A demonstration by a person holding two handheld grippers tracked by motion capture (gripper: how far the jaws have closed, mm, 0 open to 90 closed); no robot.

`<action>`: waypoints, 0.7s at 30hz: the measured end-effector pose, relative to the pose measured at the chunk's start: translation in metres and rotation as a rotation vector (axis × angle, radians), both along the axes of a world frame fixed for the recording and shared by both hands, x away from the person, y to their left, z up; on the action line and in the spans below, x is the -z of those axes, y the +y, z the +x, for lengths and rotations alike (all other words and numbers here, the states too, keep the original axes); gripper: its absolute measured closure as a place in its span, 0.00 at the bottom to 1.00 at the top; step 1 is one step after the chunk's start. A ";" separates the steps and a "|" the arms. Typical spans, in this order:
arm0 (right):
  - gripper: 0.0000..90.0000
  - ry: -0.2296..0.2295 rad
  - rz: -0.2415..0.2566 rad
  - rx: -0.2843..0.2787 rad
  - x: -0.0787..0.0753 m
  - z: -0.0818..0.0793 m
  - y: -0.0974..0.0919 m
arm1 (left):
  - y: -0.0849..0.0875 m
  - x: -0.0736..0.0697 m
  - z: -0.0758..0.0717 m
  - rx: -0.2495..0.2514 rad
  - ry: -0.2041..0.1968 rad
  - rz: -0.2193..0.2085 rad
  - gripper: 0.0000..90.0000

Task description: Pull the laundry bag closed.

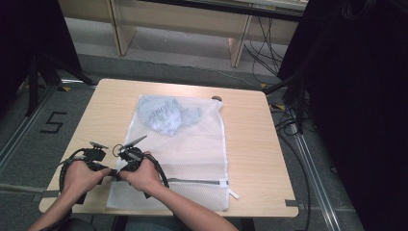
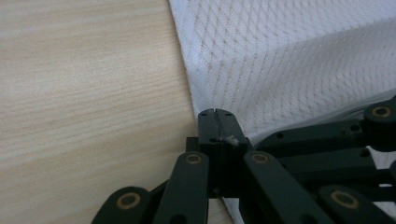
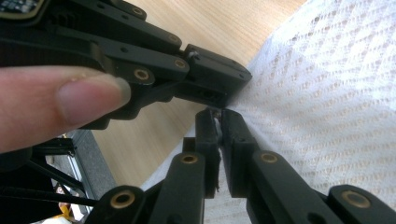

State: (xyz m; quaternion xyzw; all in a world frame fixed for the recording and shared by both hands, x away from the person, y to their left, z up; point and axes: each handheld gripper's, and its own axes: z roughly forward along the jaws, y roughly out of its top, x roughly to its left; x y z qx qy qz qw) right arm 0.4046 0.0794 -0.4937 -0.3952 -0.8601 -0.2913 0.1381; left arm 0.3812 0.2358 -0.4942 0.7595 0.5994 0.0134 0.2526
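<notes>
A white mesh laundry bag [image 1: 192, 149] lies flat on the wooden table [image 1: 250, 144], with a light blue garment [image 1: 166, 115] bunched in its far end. Both hands hold grippers at the bag's near left edge. My left gripper [image 1: 109, 171] is shut, its jaws pinching the mesh edge [image 2: 205, 93] where it meets the wood; its tip is in close view [image 2: 217, 126]. My right gripper [image 1: 121, 172] sits right beside it, tip [image 3: 219, 122] shut on a thin fold of the same mesh [image 3: 327, 93]. The left gripper's jaws [image 3: 217, 77] cross just above it, beside a thumb [image 3: 60, 100].
A grey zipper [image 1: 192, 181] runs along the bag's near end, its white pull [image 1: 233, 194] sticking out at the right. Bare wood [image 2: 84, 93] lies left of the bag. Dark stands and cables [image 1: 293, 120] crowd the floor to the right of the table.
</notes>
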 end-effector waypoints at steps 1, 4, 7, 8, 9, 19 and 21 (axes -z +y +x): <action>0.97 -0.010 0.001 -0.009 0.000 0.000 -0.001 | 0.000 0.000 0.000 0.010 -0.003 0.010 1.00; 0.97 -0.010 -0.011 -0.003 -0.002 0.000 -0.003 | -0.002 0.000 -0.001 0.014 -0.011 0.018 1.00; 0.97 -0.018 -0.015 -0.001 -0.003 0.000 -0.006 | -0.002 0.000 -0.001 0.014 -0.019 0.020 1.00; 0.97 -0.001 -0.023 0.015 -0.005 -0.001 -0.006 | -0.002 0.000 -0.001 0.015 -0.018 0.021 1.00; 0.97 -0.002 -0.023 0.016 -0.005 -0.001 -0.006 | -0.002 0.000 -0.001 0.016 -0.018 0.019 1.00; 0.97 -0.035 -0.050 0.003 -0.007 -0.001 -0.012 | -0.002 0.000 -0.002 0.016 -0.020 0.018 1.00; 0.97 -0.029 -0.027 0.008 -0.006 -0.001 -0.015 | -0.002 0.000 -0.001 0.018 -0.018 0.018 1.00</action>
